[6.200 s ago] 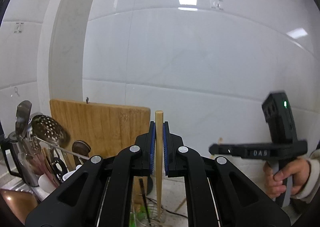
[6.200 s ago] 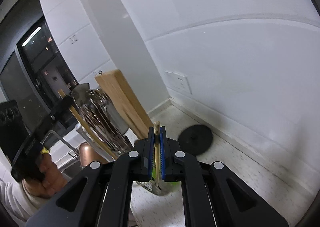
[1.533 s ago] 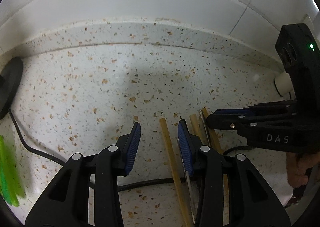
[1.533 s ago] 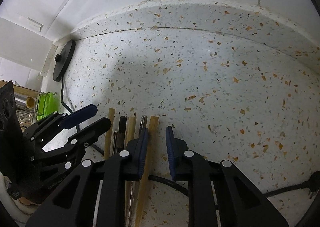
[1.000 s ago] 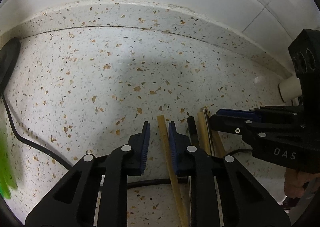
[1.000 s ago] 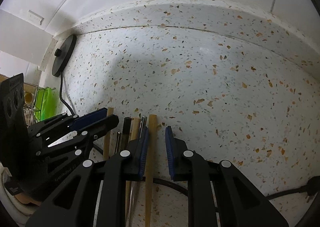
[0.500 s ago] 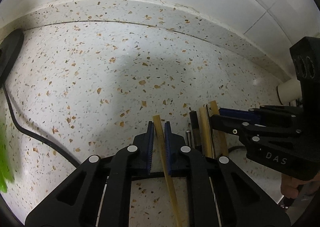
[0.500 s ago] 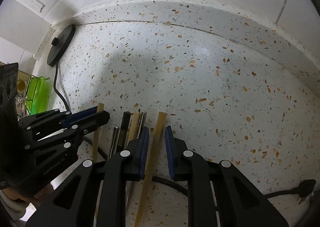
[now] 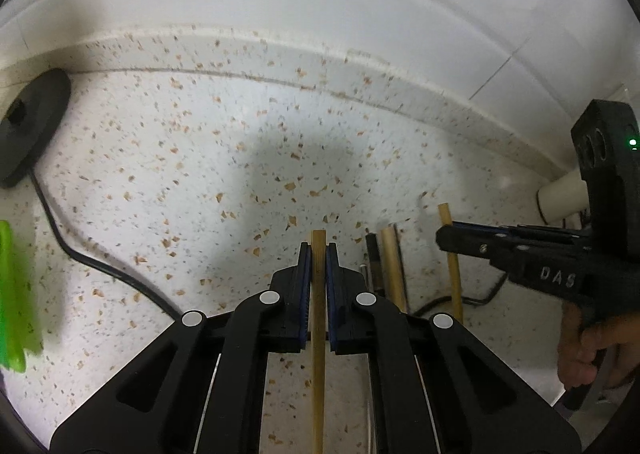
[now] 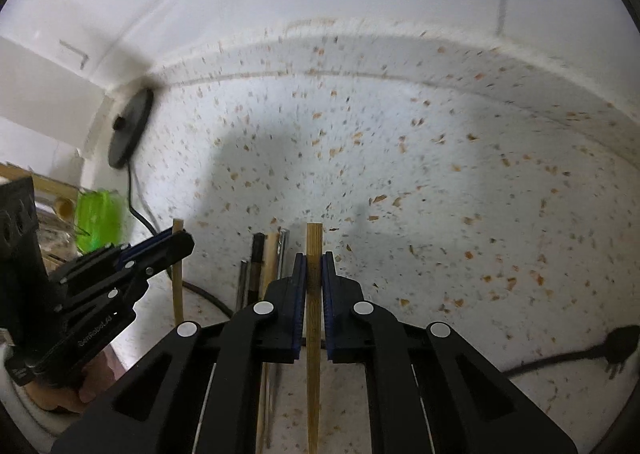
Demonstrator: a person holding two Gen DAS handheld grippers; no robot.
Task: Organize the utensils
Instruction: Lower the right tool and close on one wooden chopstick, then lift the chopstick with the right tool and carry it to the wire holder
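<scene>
Chopsticks were the whole story here: you closed each gripper on one. Your left gripper (image 9: 318, 250) had been standing wide with a wooden chopstick (image 9: 319, 294) loose between its pads; half a second before this moment the pads had drawn in on it, and now they clamped it, shaft straight down the middle. Your right gripper (image 10: 314, 259) did the same a beat later. It was still parted around its chopstick (image 10: 314, 294) half a second back, and in this frame it pinched the stick squarely.

Both views were slightly blurred and showed more wall than before, so you seemed to be lifting both sticks off the counter (image 10: 440, 182); whether the far tips had cleared it I could not tell.

Between the two held sticks, the bundle (image 10: 264, 254) of remaining utensils, one dark, one wooden, one metal, lay untouched on the counter. Beyond and left of the bundle a black cord (image 9: 80, 254) ran back to a black round base (image 9: 28, 134) near the wall.

That made a pair in hand, probably ready to be carried off together, with the bundle left to sort.
</scene>
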